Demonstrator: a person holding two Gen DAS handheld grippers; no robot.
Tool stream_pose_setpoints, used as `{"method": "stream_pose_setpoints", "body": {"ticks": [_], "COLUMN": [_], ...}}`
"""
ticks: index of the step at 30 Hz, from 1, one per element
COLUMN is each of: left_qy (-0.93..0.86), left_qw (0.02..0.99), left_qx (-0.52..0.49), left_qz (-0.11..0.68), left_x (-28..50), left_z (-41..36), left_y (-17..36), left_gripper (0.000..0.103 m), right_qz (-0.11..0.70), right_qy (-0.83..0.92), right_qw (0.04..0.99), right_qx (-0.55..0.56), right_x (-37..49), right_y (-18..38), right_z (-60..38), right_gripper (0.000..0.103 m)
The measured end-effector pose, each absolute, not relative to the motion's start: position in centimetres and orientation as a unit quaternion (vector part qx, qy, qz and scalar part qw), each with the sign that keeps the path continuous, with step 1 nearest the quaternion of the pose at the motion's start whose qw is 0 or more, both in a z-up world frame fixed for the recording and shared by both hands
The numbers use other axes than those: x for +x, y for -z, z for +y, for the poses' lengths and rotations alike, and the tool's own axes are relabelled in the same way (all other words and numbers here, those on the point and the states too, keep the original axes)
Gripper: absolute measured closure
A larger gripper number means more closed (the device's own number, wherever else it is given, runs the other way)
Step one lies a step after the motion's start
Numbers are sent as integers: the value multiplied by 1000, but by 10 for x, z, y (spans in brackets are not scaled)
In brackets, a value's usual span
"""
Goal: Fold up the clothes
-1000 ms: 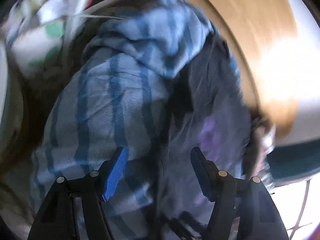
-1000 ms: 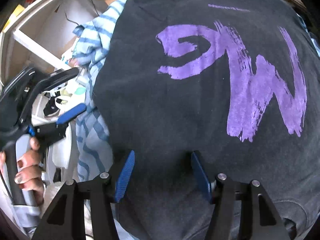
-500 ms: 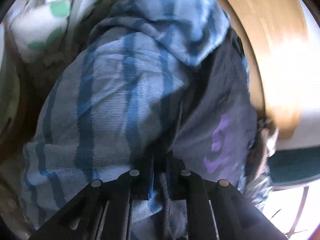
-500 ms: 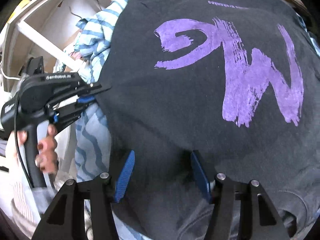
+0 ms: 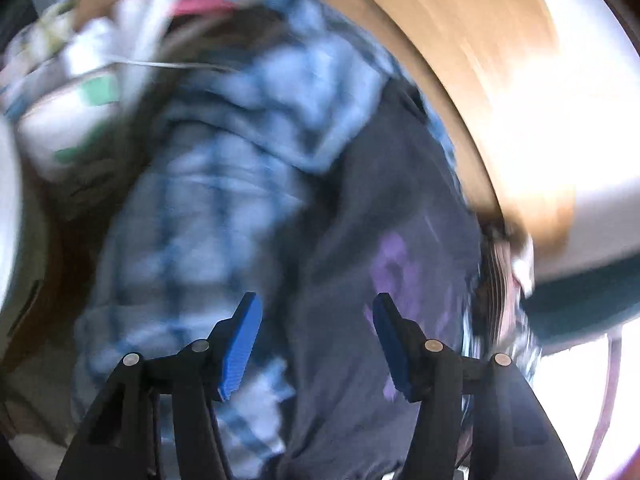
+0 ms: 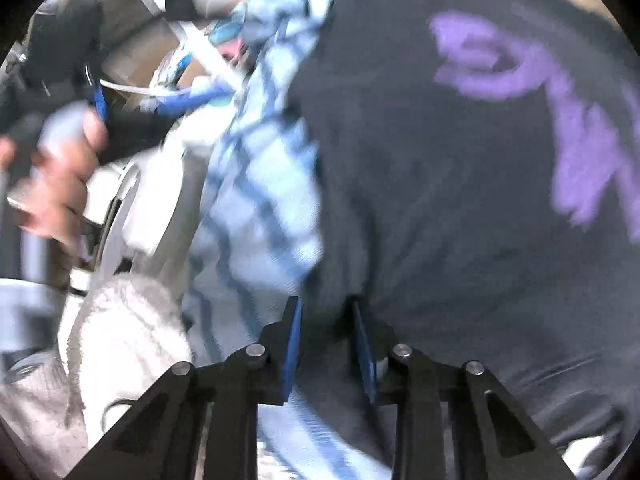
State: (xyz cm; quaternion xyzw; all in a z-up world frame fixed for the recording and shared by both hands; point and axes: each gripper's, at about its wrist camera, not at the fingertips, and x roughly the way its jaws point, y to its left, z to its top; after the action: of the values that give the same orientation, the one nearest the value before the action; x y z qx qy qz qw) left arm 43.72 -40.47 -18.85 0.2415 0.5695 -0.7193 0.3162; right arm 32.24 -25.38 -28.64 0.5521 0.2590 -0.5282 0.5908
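A black T-shirt with a purple print (image 6: 460,168) lies over a blue-and-white striped garment (image 6: 260,208). My right gripper (image 6: 328,344) sits at the shirt's left edge. Its jaws are closing, and a fold of the black cloth stands in the narrow gap between them, not clearly pinched. In the left wrist view my left gripper (image 5: 316,340) hangs just above the seam where the striped garment (image 5: 208,216) meets the black T-shirt (image 5: 384,208). Its jaws are opening and hold nothing. The picture is blurred by motion.
A person's hand (image 6: 56,184) grips the left tool's handle at the left of the right wrist view. A fluffy white cloth (image 6: 120,328) lies below it. A wooden tabletop (image 5: 472,52) curves along the right, and cluttered white shelving (image 6: 168,28) stands behind the pile.
The left gripper shut on the cloth half a second ago and has now let go and lifted off. The right gripper slid left to the shirt's edge and its jaws narrowed.
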Motion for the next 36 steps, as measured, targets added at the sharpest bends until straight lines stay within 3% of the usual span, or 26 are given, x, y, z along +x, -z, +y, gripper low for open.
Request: {"method": "stream_pose_setpoints", "body": {"ticks": [4,7,10,17,22,26,31,36], "left_qy": [732,661,648,639,641,634,629,685], "left_qw": [308,409,419,421,384,377,400,376], "left_qx": [308,382,339,340,319,281,266,269], "left_qz": [525,501,539,547,583,614,611,563], "left_x": [399,398,419,421,423,427,405,350], "left_z": [-400,-406,-407,-383,-348,-310,-273,-255], "left_y": [196,225,234,207,180,161,129,68], "left_gripper": [50,50,50,50,50,50,50,50], "right_qz": [269,233,215,175,169,161,255,220], "right_qy": [515,536,575,608,591,666,637,636], "right_qw": [611,591,547,440,474,441,335,397], "right_qx": [538,556,569,638,631,579,645,624], "right_x": [331,305,269,209,203,142,87,81], "right_y": [271,262,265,295,272,249,305,280], "right_z": [-246,-235,-219,-178,-166,-143,-130,-129], "right_gripper": [68,58,55,53,52,28,22,22]}}
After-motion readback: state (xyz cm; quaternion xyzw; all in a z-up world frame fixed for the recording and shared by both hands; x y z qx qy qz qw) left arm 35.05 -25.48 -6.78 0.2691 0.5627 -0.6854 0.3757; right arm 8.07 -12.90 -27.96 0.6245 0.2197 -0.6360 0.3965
